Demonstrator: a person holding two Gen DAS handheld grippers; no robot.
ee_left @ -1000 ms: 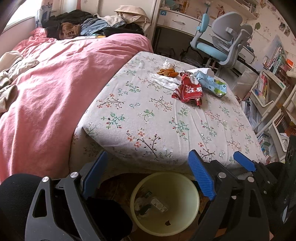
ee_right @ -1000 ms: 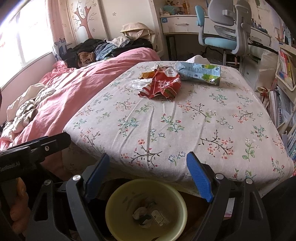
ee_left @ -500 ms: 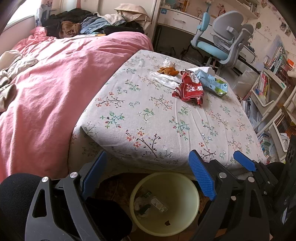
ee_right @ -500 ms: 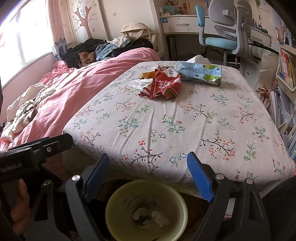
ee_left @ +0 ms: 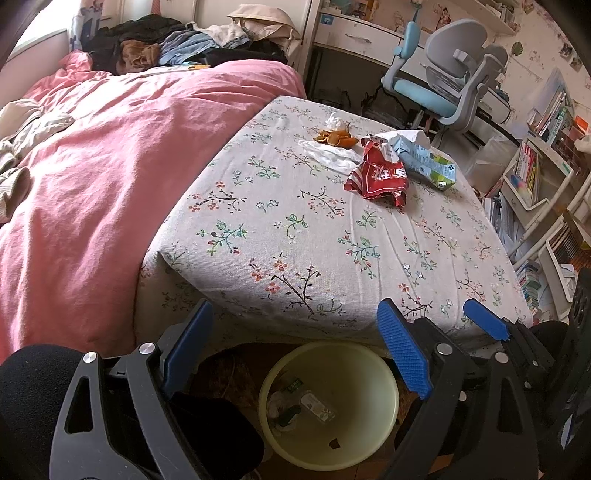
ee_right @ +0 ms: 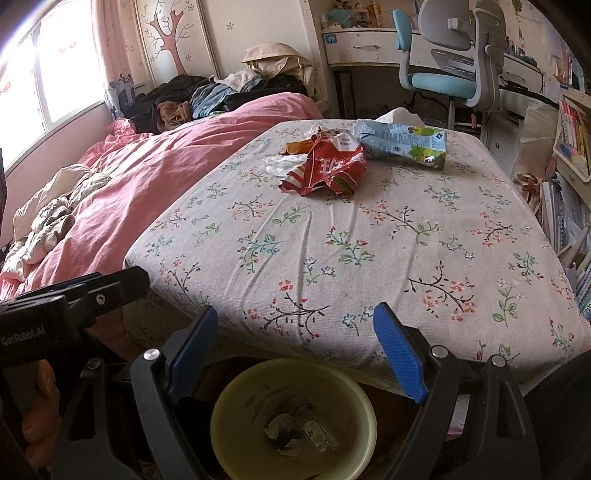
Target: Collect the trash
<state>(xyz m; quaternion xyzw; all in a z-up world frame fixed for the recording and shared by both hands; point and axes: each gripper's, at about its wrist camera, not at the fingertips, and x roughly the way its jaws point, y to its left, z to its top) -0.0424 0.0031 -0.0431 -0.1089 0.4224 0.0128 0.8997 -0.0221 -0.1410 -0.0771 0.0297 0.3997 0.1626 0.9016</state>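
On the far part of the floral bed (ee_right: 369, 240), well away from both wide-open, empty grippers (ee_left: 295, 350) (ee_right: 295, 350) above the bin (ee_right: 295, 417), the red wrapper (ee_right: 325, 170) may slip when pinched, being crumpled and thin.

A bed fills most of both views. Its near part is covered by a floral sheet (ee_left: 295, 229), pale with small red flowers and green sprigs. A rumpled pink duvet (ee_left: 110, 166) lies over the left side. At the left edge of the frame, cream clothes (ee_right: 55, 218) lie bunched on the duvet. At the upper left, by the headboard, a pile of dark, brown and denim clothes (ee_left: 162, 48) sits beside a beige pillow (ee_left: 258, 18). At the upper right, a grey and blue chair (ee_left: 443, 85) stands at a white desk (ee_left: 362, 33). Shelves of books (ee_left: 532, 173) run down the right edge. A bright window (ee_right: 44, 74) fills the upper left of the right view, beside a tree decal (ee_right: 170, 37).
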